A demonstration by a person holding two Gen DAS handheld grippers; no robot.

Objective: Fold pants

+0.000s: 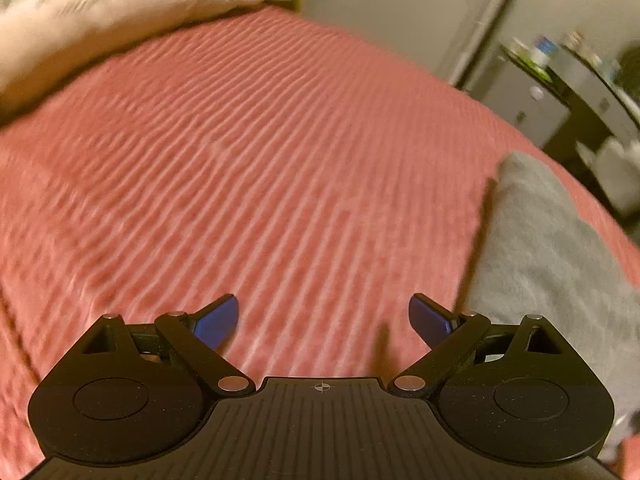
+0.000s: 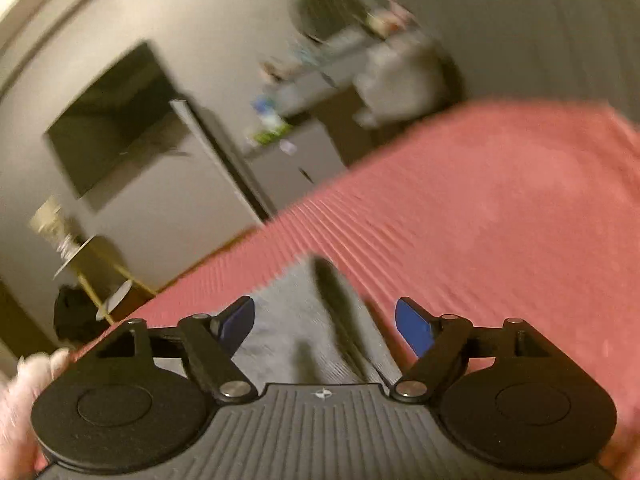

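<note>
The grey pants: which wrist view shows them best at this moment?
The left wrist view. There the grey pants lie as a long strip on the pink bedspread, right of the open left gripper. The right wrist view shows only a blurred patch between the open right gripper's fingers.

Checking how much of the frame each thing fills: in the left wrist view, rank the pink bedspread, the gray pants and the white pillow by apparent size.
1. Pink bedspread, by far the largest.
2 and 3. Gray pants and white pillow look roughly alike; both are cut off by the frame edge, and the pants lie nearer the camera, so I won't rank them.
</note>
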